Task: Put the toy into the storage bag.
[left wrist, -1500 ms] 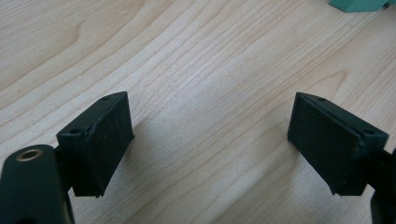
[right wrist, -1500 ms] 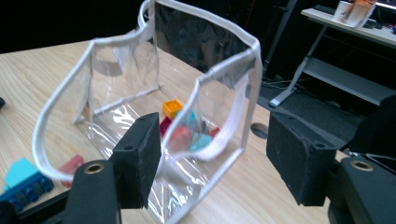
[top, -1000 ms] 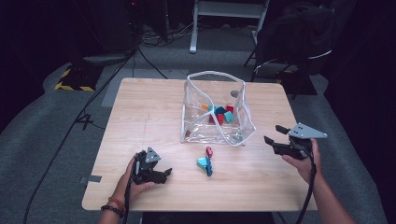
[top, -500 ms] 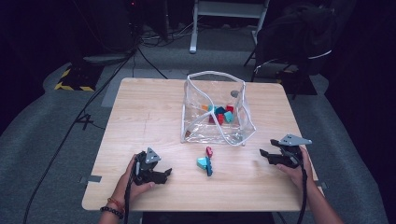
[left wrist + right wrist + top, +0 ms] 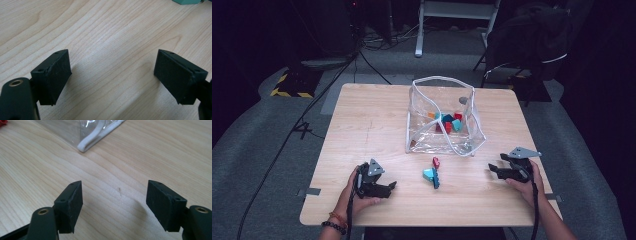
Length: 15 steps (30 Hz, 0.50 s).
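A clear plastic bag (image 5: 422, 131) with white trim stands open on the wooden table (image 5: 367, 120), holding several coloured blocks (image 5: 447, 121). In front of it lie a red piece (image 5: 436, 162), a teal piece (image 5: 429, 174) and a blue piece (image 5: 435, 181). My left gripper (image 5: 388, 188) rests low at the front left, open over bare wood (image 5: 112, 62); a teal edge (image 5: 186, 2) shows at the top of its view. My right gripper (image 5: 493, 169) sits at the front right, open (image 5: 113, 192). Its jaws have just been opening with nothing between them. The bag's trimmed corner (image 5: 100, 132) lies ahead of it.
A chair draped with dark cloth (image 5: 527, 35) stands behind the table's far right corner. Cables (image 5: 302, 125) run across the grey floor at the left, near yellow-black tape (image 5: 289, 85). A white frame (image 5: 457, 15) stands at the back.
My right hand has come down from beside the bag to just above the table near the front right. The left hand has stayed where it was.
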Available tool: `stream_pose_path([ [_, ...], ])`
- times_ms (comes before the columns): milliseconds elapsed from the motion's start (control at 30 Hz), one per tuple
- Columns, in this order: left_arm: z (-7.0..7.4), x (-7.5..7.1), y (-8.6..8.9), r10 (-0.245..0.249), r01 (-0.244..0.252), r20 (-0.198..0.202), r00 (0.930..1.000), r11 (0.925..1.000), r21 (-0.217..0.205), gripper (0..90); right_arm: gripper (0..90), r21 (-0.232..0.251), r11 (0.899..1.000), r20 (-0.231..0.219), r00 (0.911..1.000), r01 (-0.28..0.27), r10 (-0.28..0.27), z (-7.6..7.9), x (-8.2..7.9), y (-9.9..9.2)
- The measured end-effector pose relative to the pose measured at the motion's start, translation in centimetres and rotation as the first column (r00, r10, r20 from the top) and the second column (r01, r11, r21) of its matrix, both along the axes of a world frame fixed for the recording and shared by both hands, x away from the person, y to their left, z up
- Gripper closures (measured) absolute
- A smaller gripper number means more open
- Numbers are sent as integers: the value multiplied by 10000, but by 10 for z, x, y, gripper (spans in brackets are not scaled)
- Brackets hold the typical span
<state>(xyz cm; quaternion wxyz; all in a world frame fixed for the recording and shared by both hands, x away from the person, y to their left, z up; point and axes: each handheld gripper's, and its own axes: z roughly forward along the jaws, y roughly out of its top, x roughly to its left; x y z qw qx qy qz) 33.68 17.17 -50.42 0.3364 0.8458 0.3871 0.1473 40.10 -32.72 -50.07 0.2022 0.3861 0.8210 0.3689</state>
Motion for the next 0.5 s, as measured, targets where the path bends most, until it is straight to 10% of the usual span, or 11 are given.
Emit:
stream_pose_path([
  [500, 8, -4, -16, -1136, 1140, -207, 9933, 9932, 221, 163, 268, 80, 10000, -274, 9996, -39, 41, -3, 2, 0],
])
